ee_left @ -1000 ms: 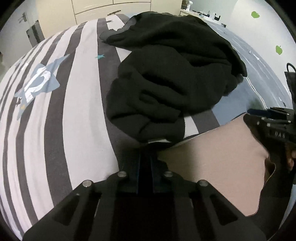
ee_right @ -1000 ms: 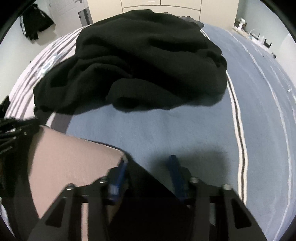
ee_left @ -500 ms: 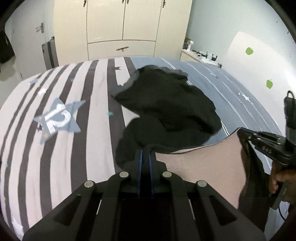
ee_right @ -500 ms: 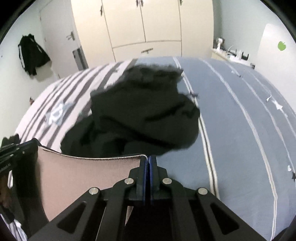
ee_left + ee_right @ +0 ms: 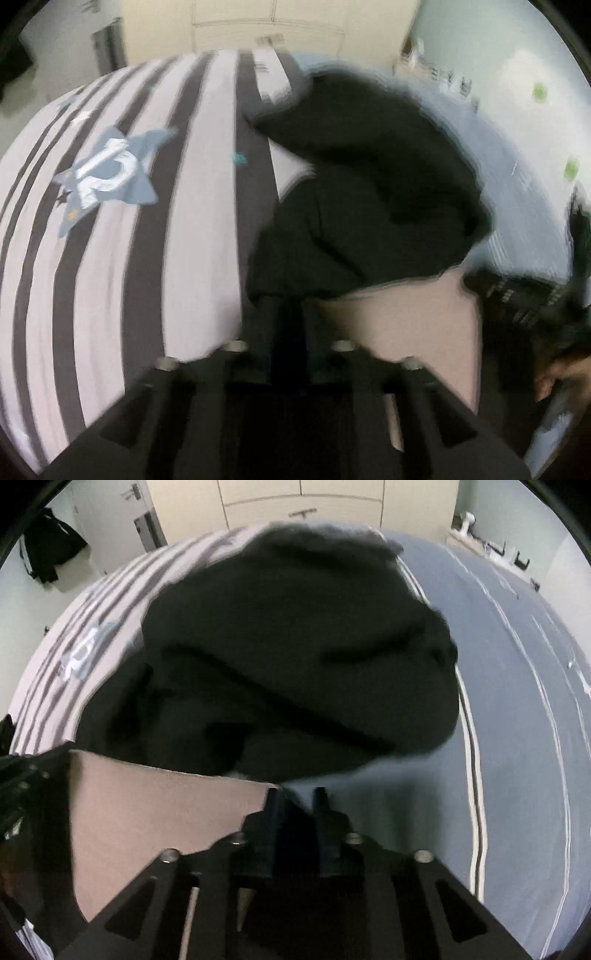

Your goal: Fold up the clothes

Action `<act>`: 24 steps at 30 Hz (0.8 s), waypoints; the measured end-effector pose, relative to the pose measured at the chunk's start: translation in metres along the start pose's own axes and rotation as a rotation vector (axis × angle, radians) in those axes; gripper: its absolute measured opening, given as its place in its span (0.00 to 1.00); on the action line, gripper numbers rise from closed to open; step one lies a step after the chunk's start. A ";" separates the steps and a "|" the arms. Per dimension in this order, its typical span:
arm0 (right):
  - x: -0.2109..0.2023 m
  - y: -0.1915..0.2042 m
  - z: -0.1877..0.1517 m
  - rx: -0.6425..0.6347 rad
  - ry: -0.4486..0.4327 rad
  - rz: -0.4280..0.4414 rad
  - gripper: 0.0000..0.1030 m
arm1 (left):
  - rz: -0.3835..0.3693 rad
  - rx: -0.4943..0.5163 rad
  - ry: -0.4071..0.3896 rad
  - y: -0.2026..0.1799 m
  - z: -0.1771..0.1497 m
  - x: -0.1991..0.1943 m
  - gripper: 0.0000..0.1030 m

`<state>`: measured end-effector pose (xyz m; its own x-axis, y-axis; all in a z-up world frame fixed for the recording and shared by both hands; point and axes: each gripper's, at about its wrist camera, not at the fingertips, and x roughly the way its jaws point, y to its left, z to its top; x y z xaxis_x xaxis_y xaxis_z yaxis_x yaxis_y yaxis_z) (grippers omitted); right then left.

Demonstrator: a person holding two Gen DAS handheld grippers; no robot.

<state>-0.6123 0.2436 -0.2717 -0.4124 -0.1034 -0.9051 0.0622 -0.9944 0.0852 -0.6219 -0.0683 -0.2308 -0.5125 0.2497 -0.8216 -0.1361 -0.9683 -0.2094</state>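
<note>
Opening tongs (image 5: 297,801) beside pink cloth (image 5: 155,812)

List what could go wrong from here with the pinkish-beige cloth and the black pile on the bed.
1. Both tools' jaws are opening at the stretched pinkish-beige cloth's top corners; the left tool and right tool may let it drop crooked or bunched.
2. The rumpled black fleece garment lies just beyond that edge, so the cloth may land partly on it rather than flat on the striped bedspread.
3. Both views are blurred; contact is hard to confirm.
</note>
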 end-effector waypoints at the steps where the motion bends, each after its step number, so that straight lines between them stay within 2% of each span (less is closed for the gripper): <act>1: -0.006 -0.004 -0.004 0.015 -0.016 0.015 0.35 | -0.009 -0.035 -0.050 0.013 0.000 -0.019 0.69; 2: -0.013 -0.009 -0.007 0.025 -0.039 0.025 0.41 | -0.006 -0.071 -0.087 0.025 -0.001 -0.034 0.75; 3: -0.023 -0.015 -0.010 0.029 -0.067 0.031 0.52 | 0.006 -0.110 -0.120 0.041 -0.003 -0.051 0.80; 4: -0.033 -0.021 -0.014 0.034 -0.095 0.037 0.58 | 0.025 -0.140 -0.135 0.058 -0.006 -0.066 0.81; 6: -0.046 -0.031 -0.019 0.028 -0.108 0.044 0.59 | 0.077 -0.152 -0.131 0.086 -0.017 -0.085 0.81; 9: -0.061 -0.044 -0.029 0.012 -0.109 0.032 0.59 | 0.202 -0.140 -0.086 0.128 -0.047 -0.111 0.81; 13: -0.077 -0.052 -0.050 -0.003 -0.102 0.017 0.59 | 0.283 -0.210 -0.034 0.173 -0.113 -0.157 0.81; 20: -0.090 -0.018 -0.112 -0.042 -0.090 0.012 0.59 | 0.424 -0.392 0.075 0.232 -0.258 -0.229 0.81; 22: -0.091 -0.003 -0.128 -0.056 -0.089 0.006 0.59 | 0.486 -0.443 0.107 0.251 -0.291 -0.242 0.81; 24: -0.091 0.010 -0.139 -0.054 -0.091 0.011 0.59 | 0.544 -0.491 0.105 0.271 -0.312 -0.255 0.81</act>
<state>-0.4479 0.2461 -0.2468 -0.4918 -0.1181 -0.8627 0.1146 -0.9909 0.0703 -0.2637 -0.3960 -0.2436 -0.3127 -0.2442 -0.9179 0.5213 -0.8520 0.0490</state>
